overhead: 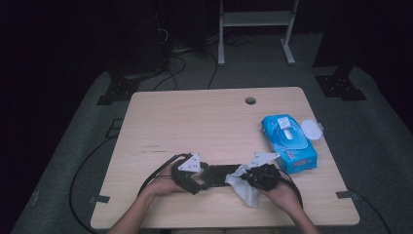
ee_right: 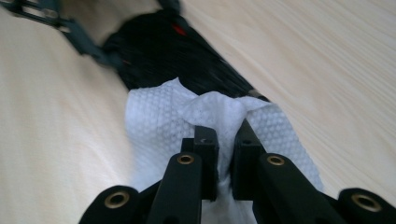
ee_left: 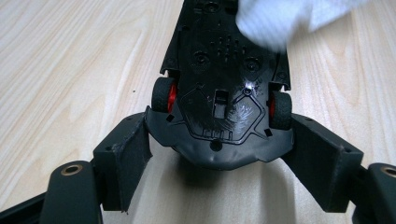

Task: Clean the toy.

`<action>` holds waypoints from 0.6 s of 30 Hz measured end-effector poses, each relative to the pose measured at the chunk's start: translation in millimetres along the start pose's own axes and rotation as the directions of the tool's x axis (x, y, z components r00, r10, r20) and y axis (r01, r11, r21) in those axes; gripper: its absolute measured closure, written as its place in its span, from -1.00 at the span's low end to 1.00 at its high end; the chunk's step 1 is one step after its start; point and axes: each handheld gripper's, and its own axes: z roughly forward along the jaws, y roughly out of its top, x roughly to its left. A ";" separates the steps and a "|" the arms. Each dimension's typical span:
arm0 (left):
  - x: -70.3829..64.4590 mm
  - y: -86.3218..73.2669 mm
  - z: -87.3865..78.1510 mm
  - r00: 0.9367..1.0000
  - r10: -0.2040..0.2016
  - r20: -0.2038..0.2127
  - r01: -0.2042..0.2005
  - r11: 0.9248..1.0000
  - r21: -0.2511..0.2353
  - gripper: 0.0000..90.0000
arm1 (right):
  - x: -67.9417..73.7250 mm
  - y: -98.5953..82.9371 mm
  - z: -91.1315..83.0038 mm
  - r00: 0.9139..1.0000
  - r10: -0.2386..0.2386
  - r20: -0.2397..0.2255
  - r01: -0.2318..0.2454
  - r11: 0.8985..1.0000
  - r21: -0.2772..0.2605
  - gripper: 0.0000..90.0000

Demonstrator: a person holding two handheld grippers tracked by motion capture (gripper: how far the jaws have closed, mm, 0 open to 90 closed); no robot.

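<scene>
I have the black toy car (overhead: 217,175) lying upside down on the wooden table (overhead: 195,122), well to the near-left of the blue wipes pack (overhead: 290,144). My left gripper (ee_left: 219,140) holds the car by one end: its jaws are clamped against the two sides of the body, just behind the pair of red-hubbed wheels (ee_left: 163,93), and the underside faces up at me. My right gripper (ee_right: 226,140) comes at the car's other end, jaws pinched together on a white wet wipe (ee_right: 163,121). The wipe is bunched between them and lies pressed on the car's underside, its loose part trailing onto the table on the side of the car away from the pack. The pack's round white lid (overhead: 311,130) stands open.
</scene>
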 end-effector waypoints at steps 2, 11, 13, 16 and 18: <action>-0.2 0.6 0.9 1.000 0.001 0.003 -0.001 1.000 -0.002 -0.46 | -2.1 -1.9 -2.8 1.000 0.017 0.006 -0.017 1.000 -0.004 0.85; -0.2 1.1 1.3 1.000 0.006 0.006 -0.006 1.000 0.000 -0.46 | 12.2 13.8 13.8 0.997 -0.024 -0.072 0.023 1.000 -0.016 0.85; 1.0 0.0 0.6 1.000 -0.001 0.004 0.001 1.000 -0.002 -0.46 | 5.5 8.2 8.4 0.997 0.006 -0.074 -0.007 1.000 -0.013 0.85; 1.1 0.9 1.9 1.000 -0.003 0.001 0.003 1.000 -0.004 -0.46 | -1.7 0.4 2.6 0.996 0.059 -0.070 -0.060 0.998 -0.017 0.85; 0.2 2.3 2.6 1.000 0.002 -0.002 -0.002 1.000 0.003 -0.46 | 0.8 2.5 5.3 0.996 0.053 -0.076 -0.054 0.998 -0.022 0.85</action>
